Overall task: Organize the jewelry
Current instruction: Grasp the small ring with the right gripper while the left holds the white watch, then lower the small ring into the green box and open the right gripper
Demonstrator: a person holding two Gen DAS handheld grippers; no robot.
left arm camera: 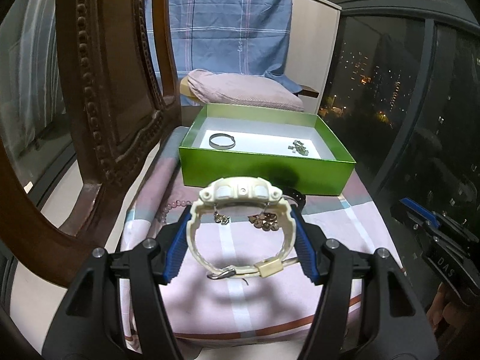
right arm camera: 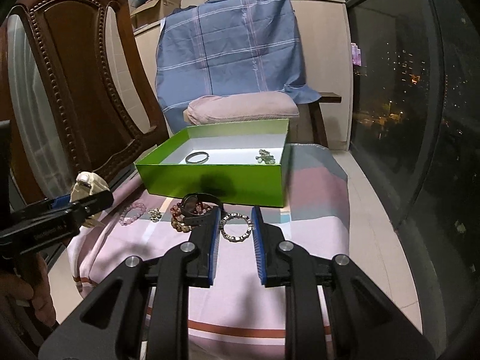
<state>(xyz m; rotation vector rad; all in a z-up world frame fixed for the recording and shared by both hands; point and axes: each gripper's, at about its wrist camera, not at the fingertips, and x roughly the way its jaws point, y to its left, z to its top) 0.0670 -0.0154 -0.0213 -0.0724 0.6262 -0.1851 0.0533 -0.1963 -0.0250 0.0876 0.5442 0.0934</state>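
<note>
The right claw (right arm camera: 235, 225) is hovering open around a silver link bracelet (right arm camera: 235, 227) lying on the pink cloth (right arm camera: 240, 300). Farther off, the green box (right arm camera: 210, 184) is holding a bangle (right arm camera: 196, 157). At left, the left claw (right arm camera: 90, 201) is gripping a cream watch (right arm camera: 88, 184).

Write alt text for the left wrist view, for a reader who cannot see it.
The left gripper grips a cream watch by its strap, above a pink checked cloth. Ahead sits an open green box holding a metal bangle and a small cluster of jewelry; a carved wooden chair stands left.
</note>
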